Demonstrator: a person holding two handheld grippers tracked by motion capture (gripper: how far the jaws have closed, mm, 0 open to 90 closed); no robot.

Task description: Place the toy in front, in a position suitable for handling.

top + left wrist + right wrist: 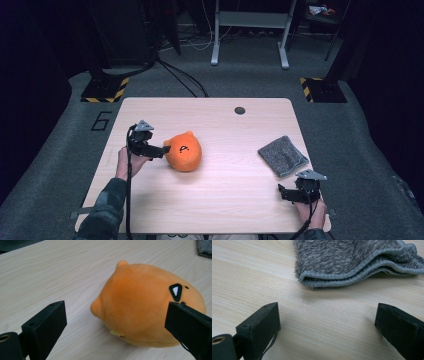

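Note:
An orange plush toy point(184, 151) with small ears and a black mark on its face lies left of the table's middle. My left gripper point(155, 145) is just to its left and open. In the left gripper view the plush point(145, 305) lies ahead of the left gripper point(115, 325), partly between the wide-apart jaws, and the right jaw covers its near side. A folded grey towel point(282, 155) lies at the right. My right gripper point(294, 190) rests open near the front right corner. In the right gripper view the towel point(352, 262) lies ahead of the right gripper point(327, 325), beyond its empty jaws.
The light wooden table point(225, 200) has a dark round cable hole point(240, 110) near its far edge. Bare wood lies between plush and towel. Beyond the table are grey carpet, floor cables point(185, 80) and a white frame stand point(250, 25).

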